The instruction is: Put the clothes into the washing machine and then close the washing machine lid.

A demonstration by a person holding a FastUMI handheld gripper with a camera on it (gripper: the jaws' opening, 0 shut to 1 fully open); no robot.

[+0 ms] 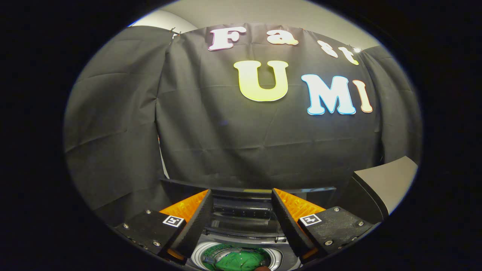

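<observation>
Gripper point(241, 195): ribbed wedge jaws, square markers, screws.

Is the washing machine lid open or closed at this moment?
Open. The lid stands raised beyond the open, empty jaws of the gripper, and the drum below is uncovered, with green clothes inside.

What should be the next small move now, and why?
Probably reach forward to the raised lid and start lowering it. The green clothes already lie inside the washing machine drum, below the gripper, whose jaws stand open and hold nothing, with the lid just ahead of them.
</observation>
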